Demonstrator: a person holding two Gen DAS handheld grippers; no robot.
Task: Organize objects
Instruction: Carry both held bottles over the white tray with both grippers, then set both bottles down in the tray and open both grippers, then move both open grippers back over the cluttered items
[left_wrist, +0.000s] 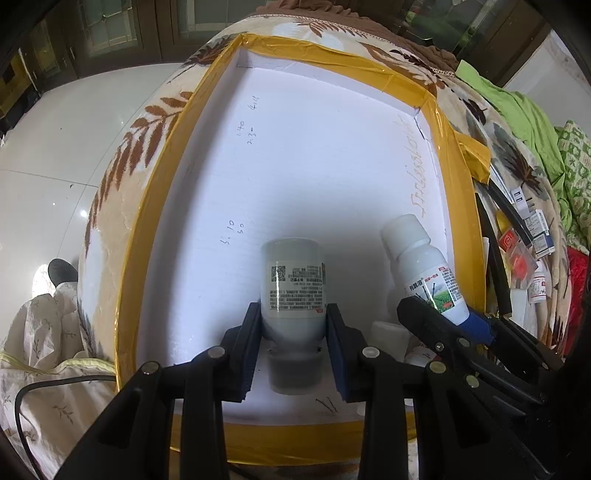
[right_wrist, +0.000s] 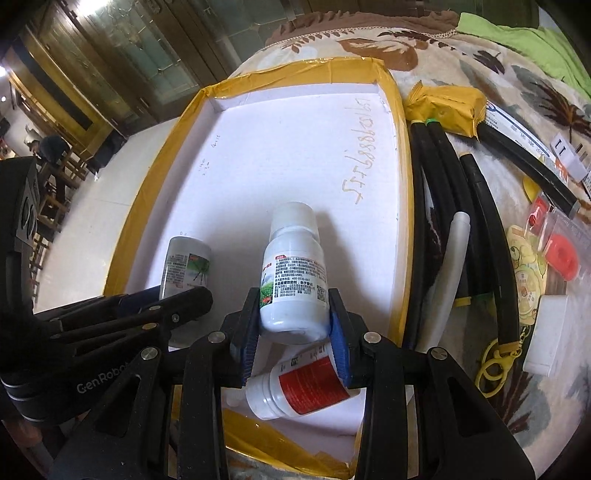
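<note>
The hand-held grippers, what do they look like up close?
Both are matte black plastic. The left hand-held gripper and right hand-held gripper each have two flat fingers faced with blue ribbed pads, silver rivets at the linkage joints, and white "GenRobot" lettering on the body.

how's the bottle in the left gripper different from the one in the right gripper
The left bottle hangs cap-down; the right bottle points cap-up and away. The left bottle looks greyish, the right bottle whiter. The left bottle is gripped low on its label, the right bottle near its base. Both are labelled plastic bottles over the white tray.
</note>
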